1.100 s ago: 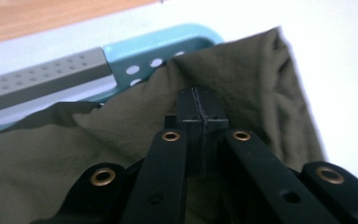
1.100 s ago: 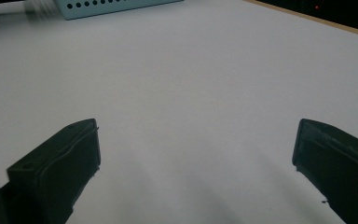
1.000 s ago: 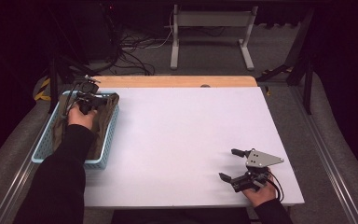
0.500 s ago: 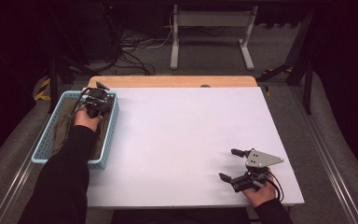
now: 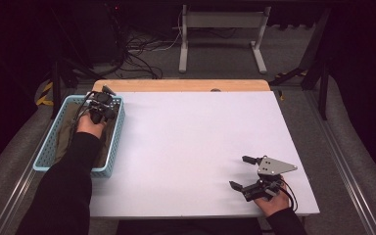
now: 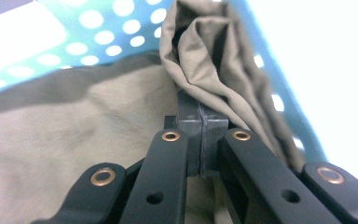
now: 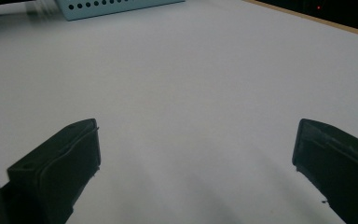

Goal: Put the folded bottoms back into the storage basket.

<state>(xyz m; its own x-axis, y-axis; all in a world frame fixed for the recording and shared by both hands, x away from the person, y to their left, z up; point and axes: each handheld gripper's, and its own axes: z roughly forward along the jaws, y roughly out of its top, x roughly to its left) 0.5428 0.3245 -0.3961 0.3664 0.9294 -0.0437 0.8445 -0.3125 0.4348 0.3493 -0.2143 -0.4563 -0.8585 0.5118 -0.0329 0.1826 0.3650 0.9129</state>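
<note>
An olive-grey cloth [image 5: 63, 131] lies in a light blue perforated basket [image 5: 108, 161] at the table's left edge. My left gripper [image 5: 100, 105] is at the basket's far end, shut on a bunched fold of that cloth [image 6: 205, 60]. In the left gripper view the jaws meet at the pinched fold, with the left gripper [image 6: 201, 116] close to the basket wall [image 6: 98, 28]. My right gripper [image 5: 239, 171] rests near the table's front right, open, jaws pointing left. In the right gripper view the right gripper [image 7: 196, 149] has only bare white table between its pads.
The white tabletop [image 5: 196, 132] stretches between the two hands, with a wooden strip [image 5: 176, 85] along its far edge. The basket's corner [image 7: 121, 7] shows far off in the right gripper view. Beyond the table are cables and a metal stand on the floor.
My left hand has shifted a little to the right over the basket's far end, still gripping the cloth. The right hand and its gripper have stayed put.
</note>
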